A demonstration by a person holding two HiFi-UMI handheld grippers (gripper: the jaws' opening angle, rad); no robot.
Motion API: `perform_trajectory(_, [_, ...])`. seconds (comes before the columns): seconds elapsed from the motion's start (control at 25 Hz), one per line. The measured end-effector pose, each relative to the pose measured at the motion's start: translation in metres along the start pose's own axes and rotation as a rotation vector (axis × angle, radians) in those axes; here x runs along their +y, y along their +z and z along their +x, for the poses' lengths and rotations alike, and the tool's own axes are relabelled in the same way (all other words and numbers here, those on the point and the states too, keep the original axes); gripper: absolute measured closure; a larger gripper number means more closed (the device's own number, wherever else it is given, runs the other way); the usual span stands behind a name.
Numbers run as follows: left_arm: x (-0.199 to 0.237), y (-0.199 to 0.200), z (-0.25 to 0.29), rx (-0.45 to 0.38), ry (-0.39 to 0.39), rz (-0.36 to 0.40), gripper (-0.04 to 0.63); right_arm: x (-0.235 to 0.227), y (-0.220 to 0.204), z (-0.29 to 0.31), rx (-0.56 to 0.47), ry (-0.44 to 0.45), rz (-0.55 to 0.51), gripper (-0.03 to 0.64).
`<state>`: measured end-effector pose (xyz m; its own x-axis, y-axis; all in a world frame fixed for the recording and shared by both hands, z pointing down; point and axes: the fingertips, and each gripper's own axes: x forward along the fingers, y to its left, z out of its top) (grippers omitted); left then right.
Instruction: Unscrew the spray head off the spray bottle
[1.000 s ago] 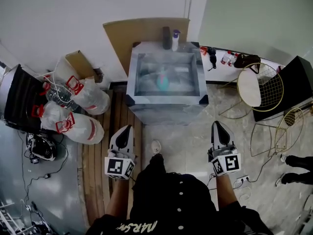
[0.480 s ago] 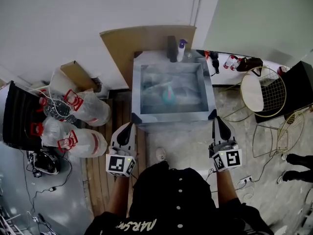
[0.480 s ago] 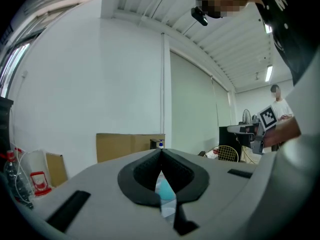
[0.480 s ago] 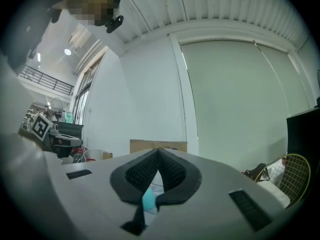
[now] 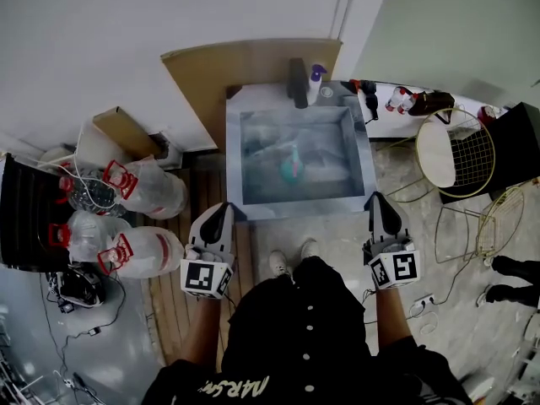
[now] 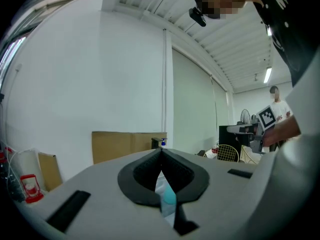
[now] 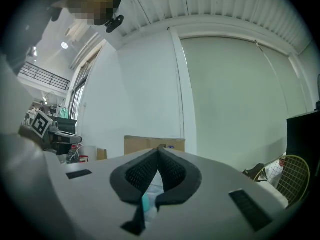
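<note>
Two empty, jaws together: left hand-held gripper (image 5: 224, 209) and right hand-held gripper (image 5: 377, 198).
Both point at the counter (image 5: 234, 159) from its near corners; the teal spray bottle (image 5: 291, 169) sits mid-counter, apart from both.

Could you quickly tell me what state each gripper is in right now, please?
Left gripper: closed, holding nothing.
Right gripper: closed, holding nothing.

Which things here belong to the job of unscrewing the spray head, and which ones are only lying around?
For the job: teal bottle on the grey table, probably the spray bottle; left gripper and right gripper, both shut and empty.

Lying about: purple-capped bottle, cardboard sheet, plastic bags, gold wire chair.
</note>
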<state>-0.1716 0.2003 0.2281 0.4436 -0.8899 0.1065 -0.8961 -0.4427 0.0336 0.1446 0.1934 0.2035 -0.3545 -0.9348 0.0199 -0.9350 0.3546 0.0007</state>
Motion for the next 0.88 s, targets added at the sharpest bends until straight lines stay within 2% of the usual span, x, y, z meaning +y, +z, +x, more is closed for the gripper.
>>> perform_trajectory(0.2, [0.001,-0.003,0.021,0.004,-0.007,0.004,0.571,-0.013,-0.005,0.021,0.001,0.009,0.006,0.606])
perform_trajectory(0.88, [0.011,0.019,0.109,-0.008,0.065,0.039,0.571,-0.074,0.008,0.116,-0.038,0.106,0.033,0.606])
